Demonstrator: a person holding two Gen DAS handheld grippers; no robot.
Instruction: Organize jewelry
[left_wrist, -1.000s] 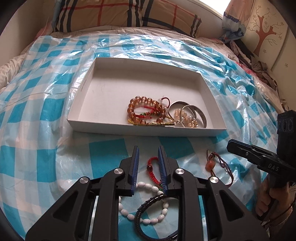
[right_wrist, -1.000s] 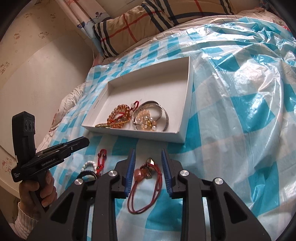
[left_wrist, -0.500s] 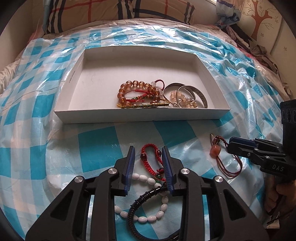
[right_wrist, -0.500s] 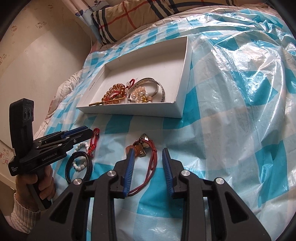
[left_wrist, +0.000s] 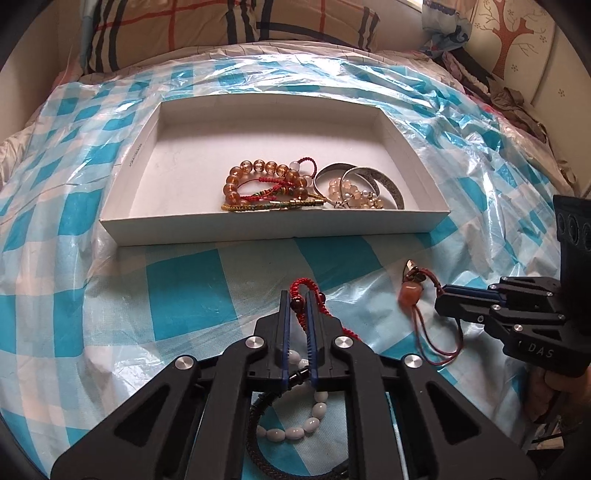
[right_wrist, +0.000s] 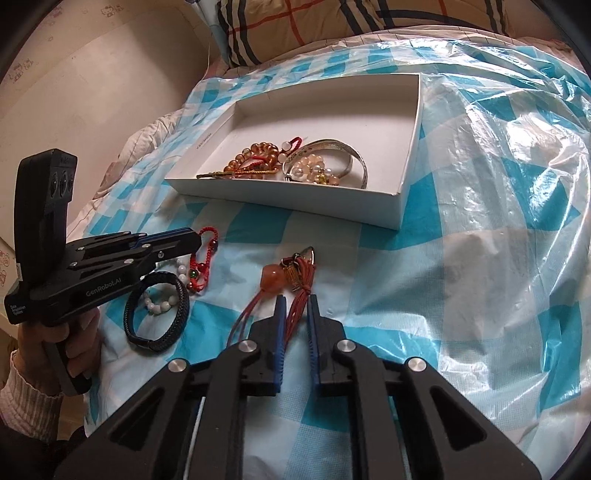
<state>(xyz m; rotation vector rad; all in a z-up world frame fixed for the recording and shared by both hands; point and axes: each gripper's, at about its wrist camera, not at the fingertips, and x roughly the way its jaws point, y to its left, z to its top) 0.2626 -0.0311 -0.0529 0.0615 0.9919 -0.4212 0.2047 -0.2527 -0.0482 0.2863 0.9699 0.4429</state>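
"GenRobot.AI" is read on the left gripper (right_wrist: 195, 240), now clamped on the red bracelet (left_wrist: 297, 295); "DAS" on the right gripper (right_wrist: 295, 306), now clamped on the red cord (right_wrist: 297, 310).

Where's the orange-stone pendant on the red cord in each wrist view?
Left wrist: orange-stone pendant at lower right on the checked sheet, just left of the right gripper.
Right wrist: the pendant is at lower centre, its red cord pinched in the right gripper.
Shared landmark: the white tray, beyond the pendant in both.
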